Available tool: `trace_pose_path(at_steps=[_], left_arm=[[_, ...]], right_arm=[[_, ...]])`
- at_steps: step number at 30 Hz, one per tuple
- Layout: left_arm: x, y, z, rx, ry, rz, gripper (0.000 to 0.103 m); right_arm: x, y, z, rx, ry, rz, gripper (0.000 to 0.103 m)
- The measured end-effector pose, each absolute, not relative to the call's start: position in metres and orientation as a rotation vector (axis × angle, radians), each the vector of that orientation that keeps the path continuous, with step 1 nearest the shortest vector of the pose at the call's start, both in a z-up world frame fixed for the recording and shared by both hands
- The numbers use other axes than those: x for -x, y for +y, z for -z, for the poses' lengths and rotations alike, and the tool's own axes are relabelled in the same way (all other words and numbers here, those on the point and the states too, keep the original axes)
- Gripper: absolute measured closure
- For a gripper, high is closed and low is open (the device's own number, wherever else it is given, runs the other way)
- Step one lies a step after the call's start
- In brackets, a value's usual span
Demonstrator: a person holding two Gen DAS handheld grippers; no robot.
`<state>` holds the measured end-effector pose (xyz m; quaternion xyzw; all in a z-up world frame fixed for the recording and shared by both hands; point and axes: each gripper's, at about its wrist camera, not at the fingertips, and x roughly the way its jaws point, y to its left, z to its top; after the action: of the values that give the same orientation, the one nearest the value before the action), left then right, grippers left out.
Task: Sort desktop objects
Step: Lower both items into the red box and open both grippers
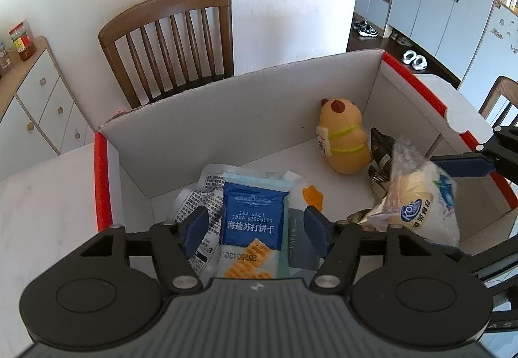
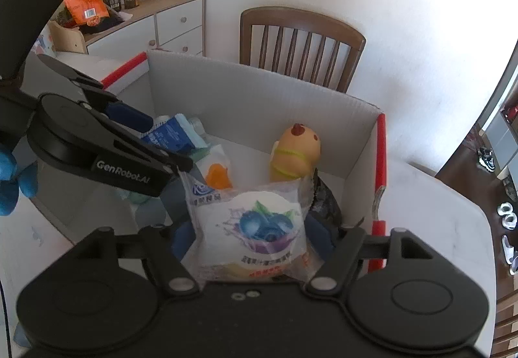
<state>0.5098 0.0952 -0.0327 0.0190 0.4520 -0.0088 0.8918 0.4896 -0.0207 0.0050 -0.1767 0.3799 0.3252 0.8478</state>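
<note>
I've got both grippers hanging over the white box (image 1: 200,118) with the red edges, so I'll place everything off that box. My left gripper (image 1: 255,228) is over its near-left corner, tongs spread, with the blue sea salt biscuit packet (image 1: 252,222) lying between them; the pads stand clear of both its sides, so nothing is pinched there. My right gripper (image 2: 249,238) is over the box's near-right part with the blueberry bread packet (image 2: 249,225) sitting between its pads. The wrapper fills that gap, but I can't tell whether the pads truly press on it or just flank it. Against the far wall of the box stands the yellow plush toy (image 1: 344,139), with a dark foil wrapper (image 1: 382,147) just beside it. I'd judge the bread packet light, puffy and crinkly, soft inside and easy to squash, the film likely slick. I'd hold it across the middle with gentle pressure. The biscuit packet looks flat, stiffer and brittle inside, so I'd grip its long edges, not the crimped ends.
</note>
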Motion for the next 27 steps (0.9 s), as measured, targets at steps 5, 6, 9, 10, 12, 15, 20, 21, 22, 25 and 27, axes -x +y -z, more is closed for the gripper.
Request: trace_pose_path(at_steps=[5, 6, 9, 10, 12, 15, 20, 21, 22, 25, 27], left_arm=[[-0.505, 0.095, 0.024, -0.040, 0.918, 0.014, 0.035], [-0.504, 0.095, 0.022, -0.041, 0.913, 0.011, 0.035], [-0.501, 0.095, 0.017, -0.035, 0.902, 0.003, 0.034], [-0.500, 0.096, 0.014, -0.033, 0.898, 0.002, 0.034], [-0.497, 0.096, 0.011, -0.033, 0.890, -0.001, 0.032], [-0.493, 0.096, 0.004, -0.035, 0.878, 0.000, 0.032], [-0.483, 0.094, -0.008, -0.029, 0.856, 0.002, 0.032], [-0.480, 0.093, -0.011, -0.032, 0.851, 0.003, 0.032], [-0.478, 0.092, -0.013, -0.034, 0.845, 0.007, 0.032], [-0.469, 0.089, -0.021, -0.038, 0.830, 0.015, 0.032], [-0.461, 0.087, -0.027, -0.038, 0.820, 0.020, 0.032]], right_arm=[[-0.486, -0.023, -0.013, 0.371, 0.778, -0.683, 0.024], [-0.485, -0.023, -0.015, 0.372, 0.776, -0.683, 0.024], [-0.483, -0.025, -0.019, 0.366, 0.771, -0.685, 0.024], [-0.482, -0.026, -0.021, 0.363, 0.767, -0.686, 0.023], [-0.480, -0.029, -0.024, 0.355, 0.762, -0.685, 0.021], [-0.478, -0.031, -0.028, 0.353, 0.756, -0.684, 0.021], [-0.473, -0.036, -0.037, 0.350, 0.741, -0.679, 0.020], [-0.471, -0.037, -0.039, 0.350, 0.739, -0.678, 0.020], [-0.469, -0.038, -0.041, 0.351, 0.735, -0.678, 0.020], [-0.463, -0.039, -0.046, 0.356, 0.725, -0.677, 0.020], [-0.458, -0.041, -0.051, 0.358, 0.716, -0.675, 0.020]])
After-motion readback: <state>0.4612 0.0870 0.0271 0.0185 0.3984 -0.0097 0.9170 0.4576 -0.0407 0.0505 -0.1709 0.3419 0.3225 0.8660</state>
